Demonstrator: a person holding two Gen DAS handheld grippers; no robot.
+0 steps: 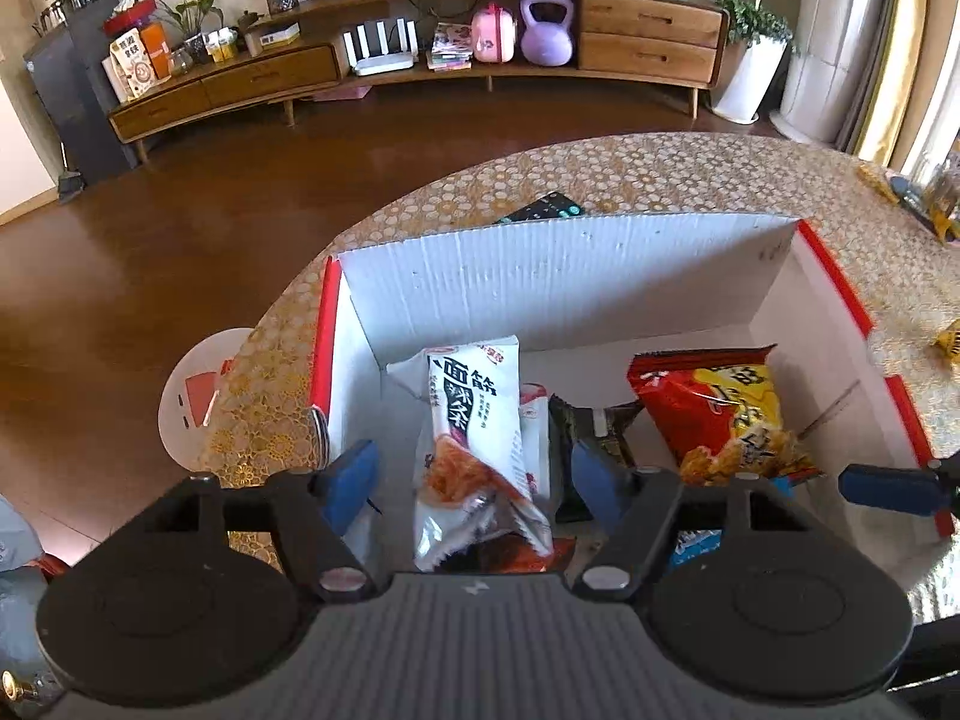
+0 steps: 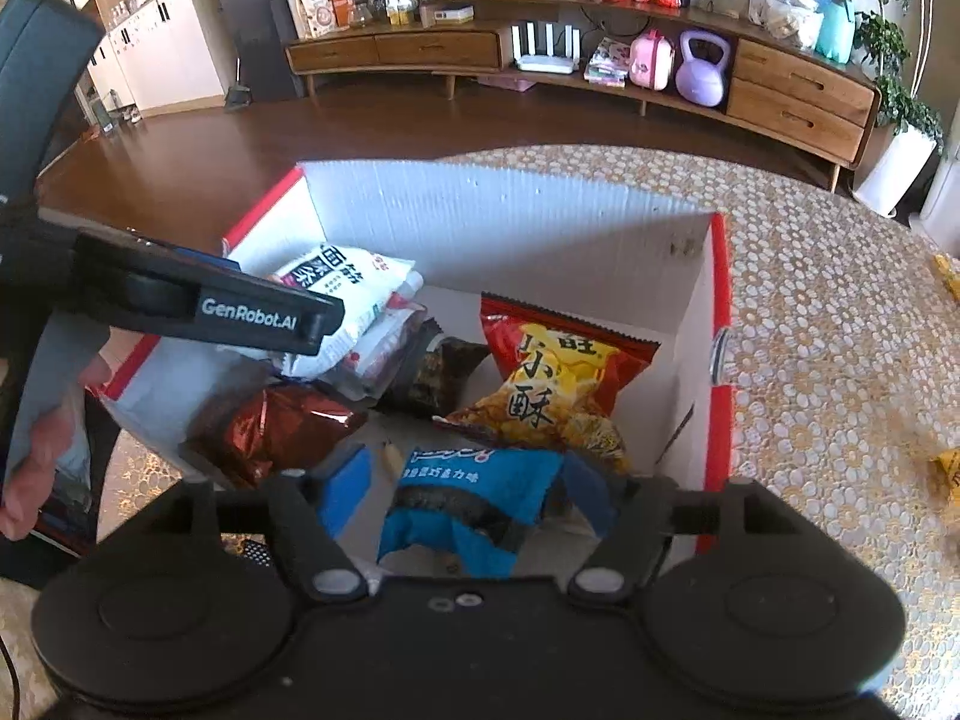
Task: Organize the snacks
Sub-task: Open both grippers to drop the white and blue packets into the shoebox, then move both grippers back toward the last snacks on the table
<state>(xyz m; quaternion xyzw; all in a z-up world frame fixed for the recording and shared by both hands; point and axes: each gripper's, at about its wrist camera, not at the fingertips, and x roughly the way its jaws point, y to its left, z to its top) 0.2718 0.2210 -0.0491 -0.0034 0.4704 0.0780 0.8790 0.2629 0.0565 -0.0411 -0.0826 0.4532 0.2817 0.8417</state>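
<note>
A white cardboard box (image 1: 540, 282) with red edges stands on the table and holds several snack packs. My left gripper (image 1: 474, 474) is open above the box's left part, its blue fingers either side of a white spicy-strip pack (image 1: 474, 420) without touching it. A red-and-yellow crisps bag (image 1: 720, 414) lies at the right. In the right wrist view my right gripper (image 2: 462, 492) is open over the box (image 2: 510, 216), fingers flanking a blue cookie pack (image 2: 474, 492). The crisps bag (image 2: 552, 384), a dark red pack (image 2: 276, 426) and the white pack (image 2: 342, 294) lie beyond.
The table (image 2: 840, 330) has a gold lace cloth. A remote (image 1: 546, 207) lies behind the box. Yellow snacks (image 2: 948, 468) lie on the cloth at the right. The left gripper's body (image 2: 198, 306) reaches over the box's left wall. A wooden TV cabinet (image 1: 420, 60) stands beyond.
</note>
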